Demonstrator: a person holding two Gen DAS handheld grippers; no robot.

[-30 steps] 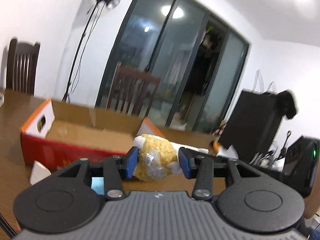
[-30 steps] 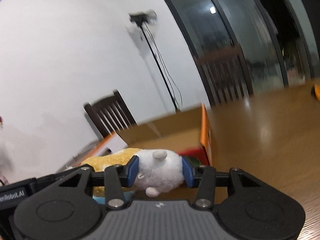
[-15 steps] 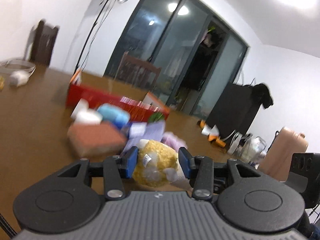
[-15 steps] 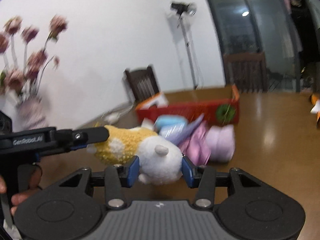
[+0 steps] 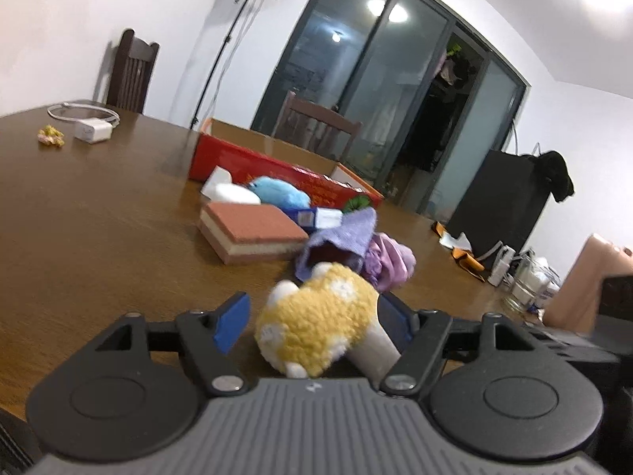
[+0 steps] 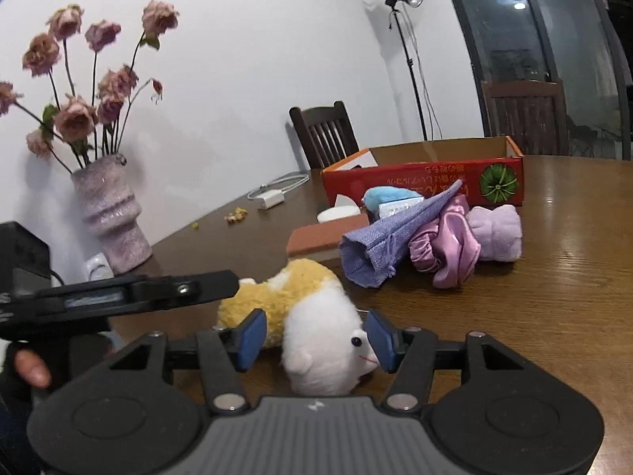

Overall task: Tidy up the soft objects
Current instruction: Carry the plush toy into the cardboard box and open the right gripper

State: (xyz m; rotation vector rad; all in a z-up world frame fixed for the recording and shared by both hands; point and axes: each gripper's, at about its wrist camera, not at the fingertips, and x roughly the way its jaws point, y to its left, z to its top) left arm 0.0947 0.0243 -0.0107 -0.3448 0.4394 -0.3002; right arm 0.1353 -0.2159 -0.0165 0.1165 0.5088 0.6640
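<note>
A yellow and white plush hamster (image 5: 316, 320) lies on the wooden table (image 5: 99, 237) between the open jaws of my left gripper (image 5: 312, 322). In the right wrist view its white head (image 6: 324, 352) sits between the open jaws of my right gripper (image 6: 314, 336), with a gap on both sides. The left gripper (image 6: 118, 297) shows there at the plush's yellow end. Further back lie a purple cloth pouch (image 6: 379, 241), a pink satin scrunchie (image 6: 447, 249), a lilac plush (image 6: 494, 233), a blue plush (image 6: 387, 196) and a brown sponge (image 5: 253, 229). An open red cardboard box (image 6: 427, 178) stands behind them.
A vase of dried pink flowers (image 6: 110, 213) stands at the table's left edge. A white charger with cable (image 5: 93, 130) and yellow crumbs (image 5: 50, 136) lie far left. Chairs (image 6: 324, 134) stand behind the table. A light stand (image 6: 411, 67) is by the wall.
Both grippers carried the plush hamster away from the box and down onto the table. Both have opened and let go of it.
</note>
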